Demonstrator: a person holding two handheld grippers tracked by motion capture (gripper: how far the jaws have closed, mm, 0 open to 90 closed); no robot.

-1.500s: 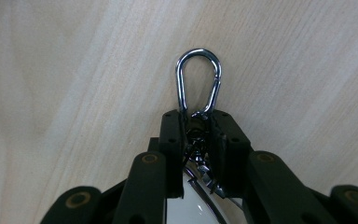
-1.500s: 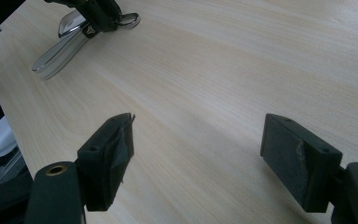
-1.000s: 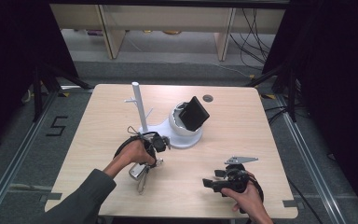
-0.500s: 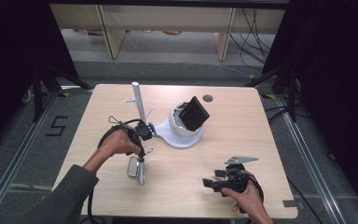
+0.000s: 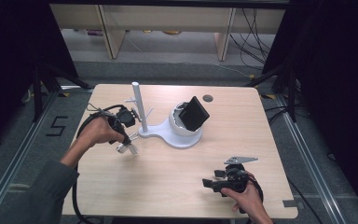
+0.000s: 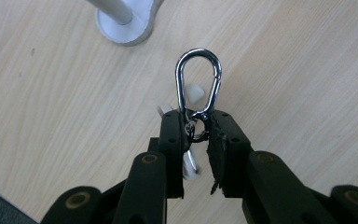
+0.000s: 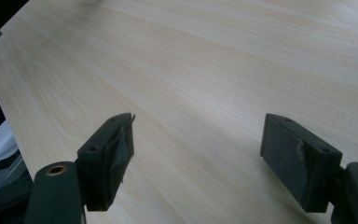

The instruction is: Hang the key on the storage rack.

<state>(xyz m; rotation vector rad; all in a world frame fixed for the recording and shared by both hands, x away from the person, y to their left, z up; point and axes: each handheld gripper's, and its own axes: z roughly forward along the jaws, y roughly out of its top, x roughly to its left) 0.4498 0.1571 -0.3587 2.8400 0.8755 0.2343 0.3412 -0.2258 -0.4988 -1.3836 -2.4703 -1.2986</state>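
My left gripper (image 6: 198, 133) pinches the carabiner (image 6: 198, 81) by its ring just left of the stand (image 5: 142, 109), right gripper (image 7: 198, 154) wide open; that thin hold could let it swing loose.

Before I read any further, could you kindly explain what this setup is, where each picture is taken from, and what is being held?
There is no robot arm here: a person at a wooden table holds a hand-operated two-jaw gripper in each hand. The high view looks down from above the person's side. The other two pictures come from small cameras riding on each gripper, looking along its black jaws. On the table stands a white stand with a peg post and a black block in its bowl. The left gripper, lifted beside the post, is shut on a silver carabiner with small white pieces hanging below. The right gripper rests low near the table's front edge, jaws wide open and empty.
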